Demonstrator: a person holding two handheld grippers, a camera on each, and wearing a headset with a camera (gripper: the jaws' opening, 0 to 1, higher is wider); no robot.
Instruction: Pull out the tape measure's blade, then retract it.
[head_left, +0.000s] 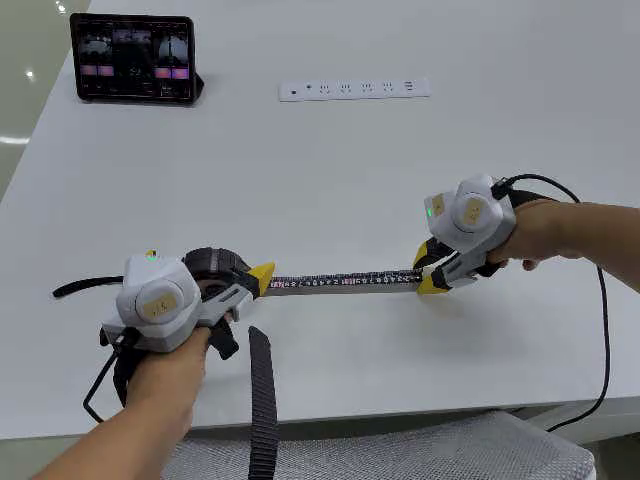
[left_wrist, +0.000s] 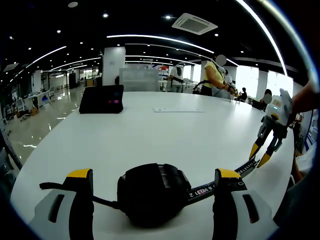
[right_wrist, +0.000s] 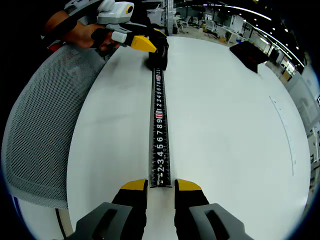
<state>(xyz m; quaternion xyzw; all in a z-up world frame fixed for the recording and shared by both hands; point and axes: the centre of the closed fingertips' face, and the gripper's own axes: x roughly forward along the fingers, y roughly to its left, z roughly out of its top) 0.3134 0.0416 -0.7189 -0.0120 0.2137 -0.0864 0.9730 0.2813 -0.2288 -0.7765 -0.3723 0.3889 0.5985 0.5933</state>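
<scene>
The black tape measure case (head_left: 213, 266) lies on the white table (head_left: 330, 180) at the front left. My left gripper (head_left: 245, 275) is open, and in the left gripper view the case (left_wrist: 155, 192) sits between its yellow tips with a gap on each side. The blade (head_left: 345, 282) runs flat along the table to the right for about 17 cm on its scale. My right gripper (head_left: 432, 272) is shut on the blade's end. In the right gripper view the blade (right_wrist: 160, 120) stretches from the right gripper (right_wrist: 161, 186) away to the case (right_wrist: 160, 50).
A tablet (head_left: 133, 58) stands at the back left and a white power strip (head_left: 355, 89) lies at the back centre. A black strap (head_left: 262, 400) hangs over the front edge above a mesh chair (head_left: 420, 450). A cable (head_left: 600, 330) trails from my right hand.
</scene>
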